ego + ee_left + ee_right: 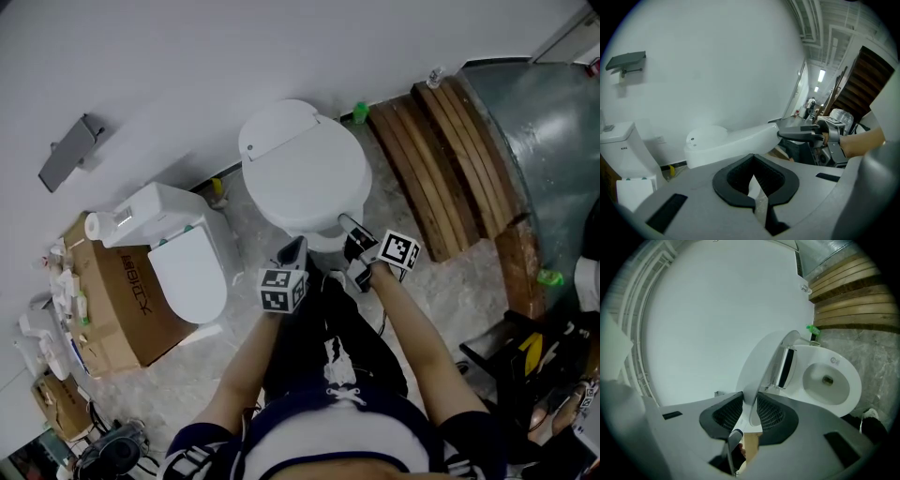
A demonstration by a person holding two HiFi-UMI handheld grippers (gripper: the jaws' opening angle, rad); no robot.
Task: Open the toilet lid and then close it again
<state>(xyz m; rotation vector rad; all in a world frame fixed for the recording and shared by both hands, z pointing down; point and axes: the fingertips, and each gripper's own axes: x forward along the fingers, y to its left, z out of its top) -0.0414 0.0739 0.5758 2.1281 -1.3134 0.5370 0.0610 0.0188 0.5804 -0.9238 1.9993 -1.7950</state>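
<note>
Over the marbled floor, right gripper fingers clamp the toilet lid; left gripper fingers sit closed.

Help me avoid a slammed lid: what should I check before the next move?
1. Grip: the right gripper has the front rim of the lid between its pads, which appear to touch it: ok.
2. Lid position: partly raised over the bowl: ok.
3. Bowl rim clear: nothing lies on the part in view: ok.
4. Left gripper: shut, empty, apart from the lid: ok.
5. Whether the lid would drop softly if released: cannot tell.
</note>
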